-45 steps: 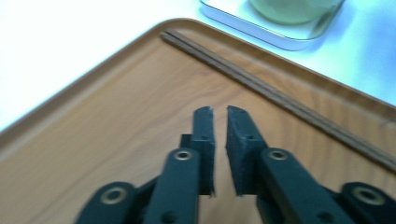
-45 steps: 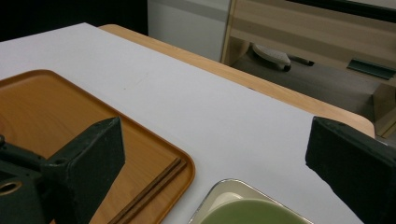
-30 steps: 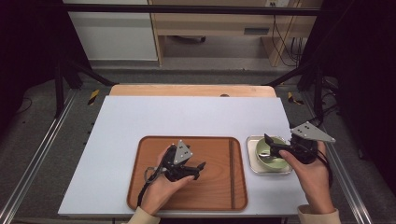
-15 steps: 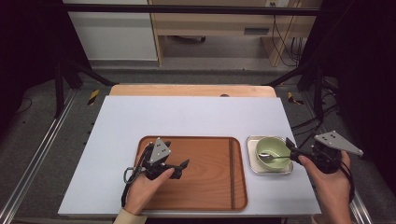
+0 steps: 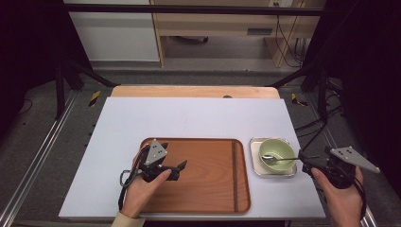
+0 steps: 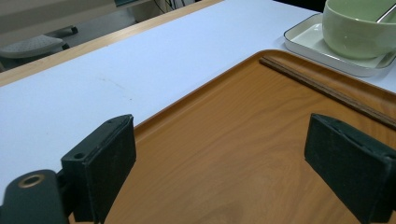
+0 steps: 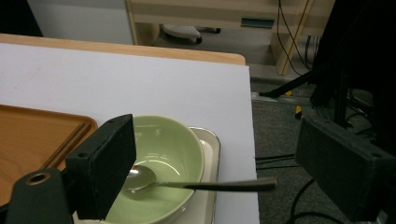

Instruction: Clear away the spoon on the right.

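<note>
A pale green bowl (image 5: pixel 276 152) (image 7: pixel 163 154) (image 6: pixel 359 28) sits on a small white square plate (image 5: pixel 255 169) (image 7: pixel 212 140) right of a wooden tray (image 5: pixel 208 189) (image 6: pixel 224 140). A metal spoon (image 5: pixel 283 158) (image 7: pixel 205 185) lies in the bowl with its handle sticking out to the right. My right gripper (image 5: pixel 303 163) (image 7: pixel 224 163) is open just right of the handle's end, with nothing in it. My left gripper (image 5: pixel 174 161) (image 6: pixel 224 158) hovers open and empty over the tray's left part. Dark chopsticks (image 5: pixel 234 175) (image 6: pixel 327 91) lie along the tray's right side.
The tray and plate rest on a white sheet (image 5: pixel 189 118) that covers a wooden table (image 5: pixel 189 91). The table's right edge is close beside the plate, with cables and black stand legs (image 5: pixel 321 94) on the floor beyond it. The far half of the sheet is bare.
My right gripper has drawn back to the right, away from above the bowl, and the spoon now lies in the bowl. My left gripper has shifted left over the tray.
</note>
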